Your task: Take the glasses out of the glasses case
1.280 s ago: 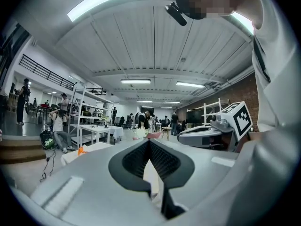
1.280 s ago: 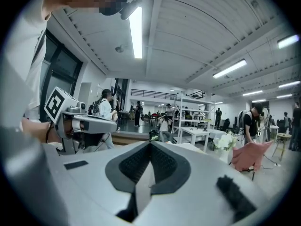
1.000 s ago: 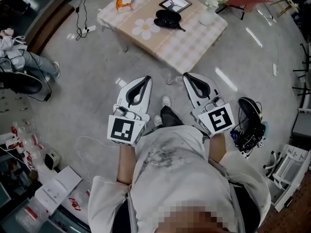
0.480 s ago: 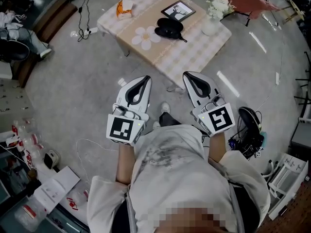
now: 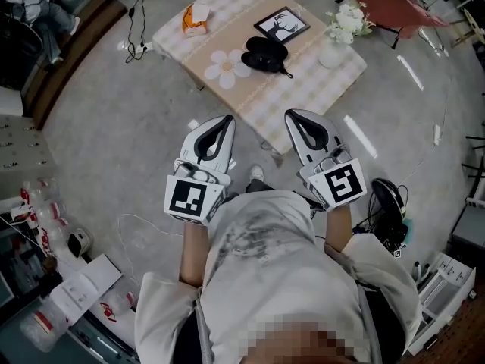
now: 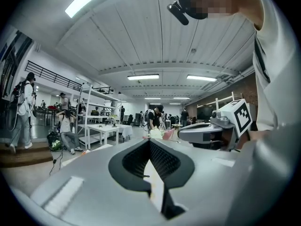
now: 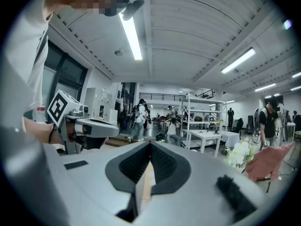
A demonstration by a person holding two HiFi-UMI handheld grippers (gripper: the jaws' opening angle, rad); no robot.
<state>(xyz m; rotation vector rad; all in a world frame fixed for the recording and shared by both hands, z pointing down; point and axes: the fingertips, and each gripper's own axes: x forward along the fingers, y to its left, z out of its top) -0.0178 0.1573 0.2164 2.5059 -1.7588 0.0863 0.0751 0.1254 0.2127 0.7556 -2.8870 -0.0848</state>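
A black glasses case [image 5: 265, 54] lies shut on a low table [image 5: 303, 89] with a checked cloth, ahead of me on the floor. No glasses show. I hold both grippers side by side at waist height, pointing level toward the table and well short of it. The left gripper [image 5: 225, 120] has its jaws together with nothing in them, as the left gripper view confirms [image 6: 149, 140]. The right gripper [image 5: 292, 114] is likewise shut and empty [image 7: 150, 144]. Each gripper shows in the other's view.
On the table are a framed picture [image 5: 282, 25], a vase of white flowers [image 5: 345, 25], an orange object [image 5: 194, 19] and a flower-shaped mat [image 5: 226, 64]. A red chair [image 5: 394, 2] stands behind it. Cables and a black bag [image 5: 388, 203] lie on the floor at right.
The table with the case has drawn nearer in the head view as the person walks toward it. Both grippers keep their pose and stay shut.
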